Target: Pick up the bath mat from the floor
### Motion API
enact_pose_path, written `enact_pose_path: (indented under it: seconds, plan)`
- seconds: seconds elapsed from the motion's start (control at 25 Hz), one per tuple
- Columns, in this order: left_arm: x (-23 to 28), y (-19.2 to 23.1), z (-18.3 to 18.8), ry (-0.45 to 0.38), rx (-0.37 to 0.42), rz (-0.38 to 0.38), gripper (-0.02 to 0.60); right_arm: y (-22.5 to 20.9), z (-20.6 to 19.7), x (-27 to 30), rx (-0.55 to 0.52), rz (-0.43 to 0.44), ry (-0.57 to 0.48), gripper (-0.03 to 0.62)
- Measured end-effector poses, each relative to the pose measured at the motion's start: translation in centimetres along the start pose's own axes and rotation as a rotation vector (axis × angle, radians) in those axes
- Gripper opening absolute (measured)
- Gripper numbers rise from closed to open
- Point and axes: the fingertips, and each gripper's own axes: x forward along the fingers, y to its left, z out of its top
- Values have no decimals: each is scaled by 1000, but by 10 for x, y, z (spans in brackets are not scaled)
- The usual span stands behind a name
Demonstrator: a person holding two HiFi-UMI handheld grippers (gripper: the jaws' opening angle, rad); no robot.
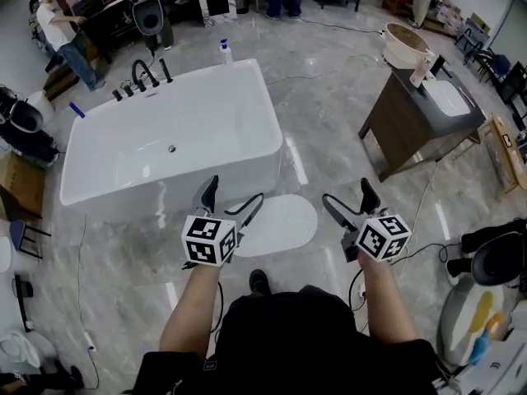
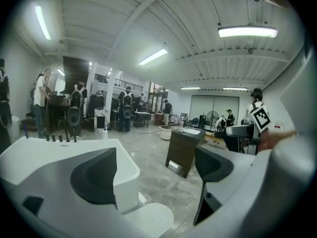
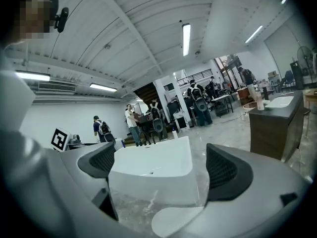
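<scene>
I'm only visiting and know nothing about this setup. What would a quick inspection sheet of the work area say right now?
Surface: glossy grey marble-look floor.
Job's things: white oval bath mat lies flat on the floor beside the white bathtub, untouched.
Clutter: bottle on the floor behind the bathtub; dark cabinet with a basin on top, to the right.
Grippers: left gripper and right gripper both open and empty, held in the air near the bath mat.
Cables: cable runs over the floor beyond the bathtub; more lie near the cabinet.
Surroundings: people stand at desks on the far side.
</scene>
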Motion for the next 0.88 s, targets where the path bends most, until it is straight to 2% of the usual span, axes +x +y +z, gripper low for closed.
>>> enact_pose_path:
  seconds: [0.2,0.4,0.52,0.64,0.88]
  plan:
    - [-3,-16,-14,13,-60,87,512,-18,-4,-5,-7,86,10,583]
    - [-4,-42,-32,18,-120,139,511,-54,-40,-36,9,95,88,583]
    - [-3,-59,-53,49,-137,147,511,-70,-55,-46,37,92,123,583]
    - [4,-65,-66,69,-141,150,511,-72,-58,-40,21,111,148,583]
    - [26,-53,-100,125,-190,137,511,-60,-70,-10,7,137,203,583]
